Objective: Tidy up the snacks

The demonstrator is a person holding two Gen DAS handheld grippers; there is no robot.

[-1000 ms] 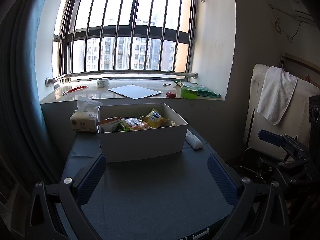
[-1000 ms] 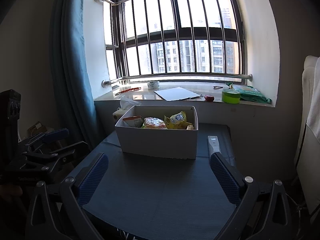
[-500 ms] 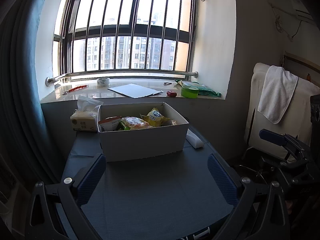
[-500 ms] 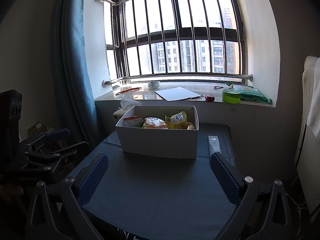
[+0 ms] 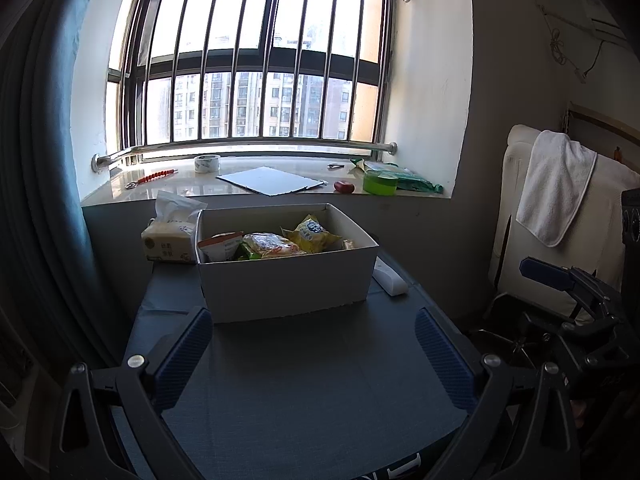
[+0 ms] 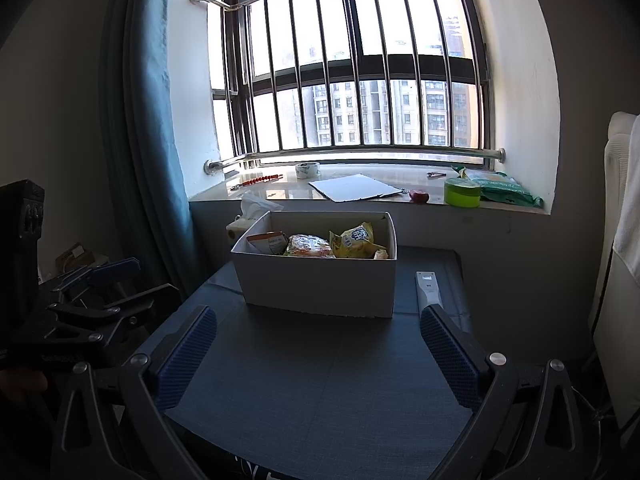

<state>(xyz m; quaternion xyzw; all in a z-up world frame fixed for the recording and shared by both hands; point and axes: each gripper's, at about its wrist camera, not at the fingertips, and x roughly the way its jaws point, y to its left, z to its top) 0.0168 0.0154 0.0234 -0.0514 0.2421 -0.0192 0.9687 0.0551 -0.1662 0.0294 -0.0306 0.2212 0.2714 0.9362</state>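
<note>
Where crinkly packets [image 5: 276,242] lie: box [image 5: 286,286] (cardboard).

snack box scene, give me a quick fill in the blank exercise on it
1. The snack packets lie inside the white ____ on the table.
2. The tissue pack stands on the table to the ____ of the cardboard box.
3. The roll of tape sits on the ____ by the barred window.
4. Both the left hand-held gripper and the right hand-held gripper are ____ and hold nothing.

Missing words: box; left; windowsill; open
</note>
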